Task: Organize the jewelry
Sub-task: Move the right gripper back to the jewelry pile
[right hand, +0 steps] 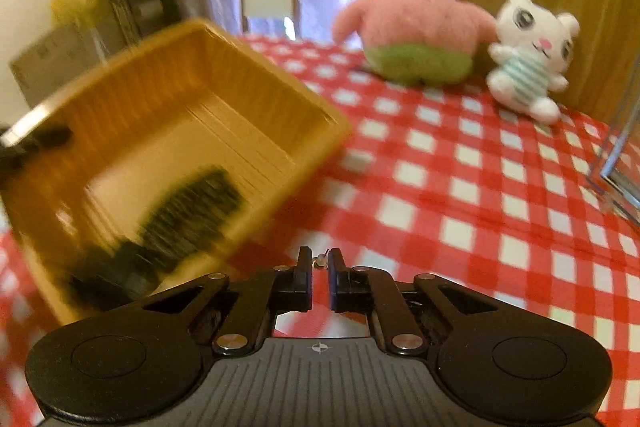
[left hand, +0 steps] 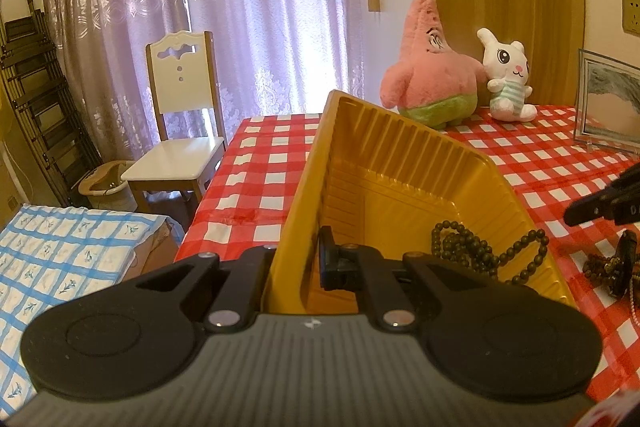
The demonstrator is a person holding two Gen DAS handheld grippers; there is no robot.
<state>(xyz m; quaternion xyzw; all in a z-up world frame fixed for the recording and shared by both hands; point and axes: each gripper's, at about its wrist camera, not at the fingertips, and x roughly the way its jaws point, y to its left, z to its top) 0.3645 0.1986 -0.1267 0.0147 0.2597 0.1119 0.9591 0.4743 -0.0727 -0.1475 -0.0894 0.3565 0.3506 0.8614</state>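
Red-checked table [left hand: 280, 163], 2 plush toys [left hand: 432, 67], picture frame [left hand: 608, 99], loose beads [left hand: 612, 267]

A home dining room: lace curtains [left hand: 248, 7], a white wooden chair [left hand: 182, 131], plush toys [left hand: 432, 67] on a red-checked tablecloth [left hand: 540, 163].

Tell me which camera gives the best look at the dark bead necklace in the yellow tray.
The left wrist view. There the dark bead necklace is sharp, single beads showing, lying in the yellow tray that the left gripper clamps by its wall. The right wrist view shows it only as a dark motion-blurred smear.
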